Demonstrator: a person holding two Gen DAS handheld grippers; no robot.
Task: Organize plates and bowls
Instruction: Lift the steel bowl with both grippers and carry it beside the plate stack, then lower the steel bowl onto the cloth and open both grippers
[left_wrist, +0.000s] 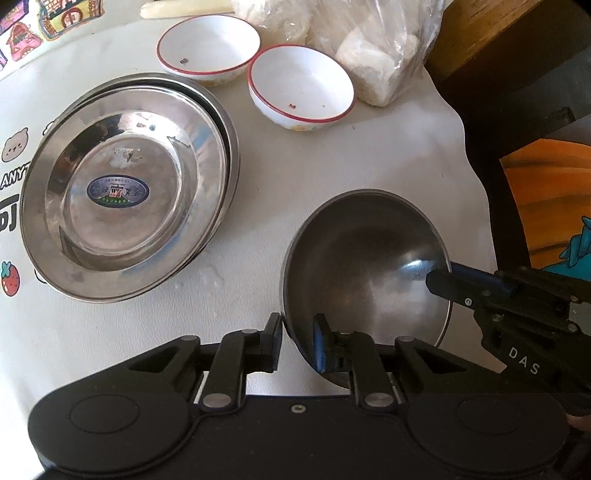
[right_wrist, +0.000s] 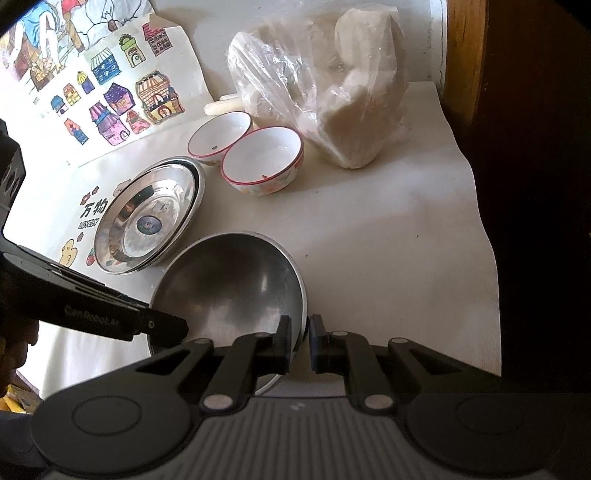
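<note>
My white table cover (right_wrist: 388, 229) hangs creased over the right edge, with dark wood beyond and cartoon house stickers (right_wrist: 122, 92) at the far left. A clear bag of pale lumps (right_wrist: 332, 96) sits at the far edge. 2 stacked steel plates (left_wrist: 125, 184) lie left of centre, 2 red-rimmed white bowls (left_wrist: 301, 92) behind them. The steel bowl (left_wrist: 365, 258) tilts, mouth facing up-left, near the right edge. My left gripper (left_wrist: 297, 341) and right gripper (right_wrist: 299, 341) each pinch its rim.
</note>
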